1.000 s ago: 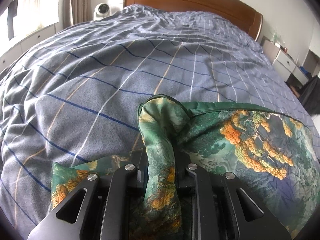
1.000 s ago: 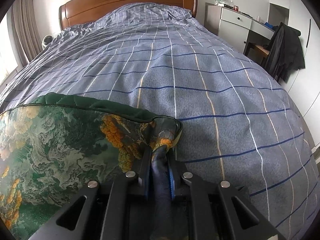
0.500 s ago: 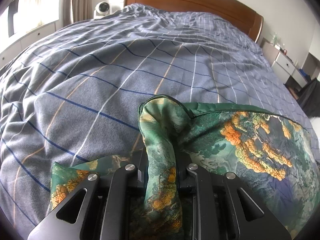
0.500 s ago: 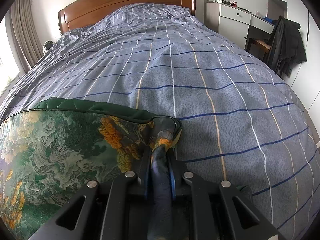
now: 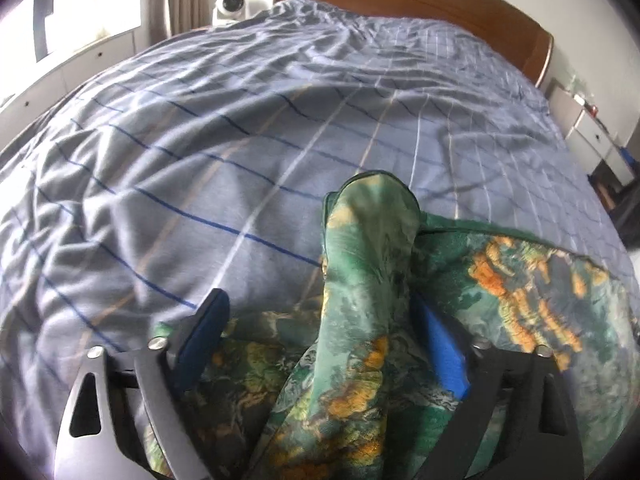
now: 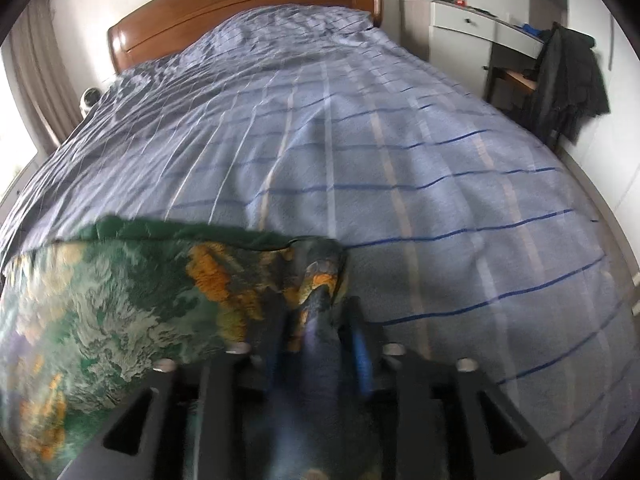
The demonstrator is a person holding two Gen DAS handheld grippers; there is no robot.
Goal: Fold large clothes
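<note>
- Blue-grey checked duvet [image 5: 248,152] covers the whole bed [image 6: 400,184]; wooden headboard [image 6: 240,12] at the far end, creases running toward it.
- Green printed garment [image 5: 520,280] with orange patches lies on the near part of the duvet, flat to the right in the left wrist view, to the left in the right wrist view [image 6: 120,300]. Dark piped edge faces the headboard.
- Left gripper [image 5: 324,328]: jaws spread wide, blue pads visible on both sides. A bunched corner of the garment stands up between them, touching the right pad, clear of the left pad.
- Right gripper [image 6: 316,320]: jaws close together with a twisted fold of the garment between them; frame is blurred, so cannot tell if they actually pinch it.
- White drawer unit [image 6: 472,40] and dark jacket [image 6: 568,80] on a chair sit right of the bed.
- Small white camera [image 5: 230,4] stands left of the headboard.
</note>
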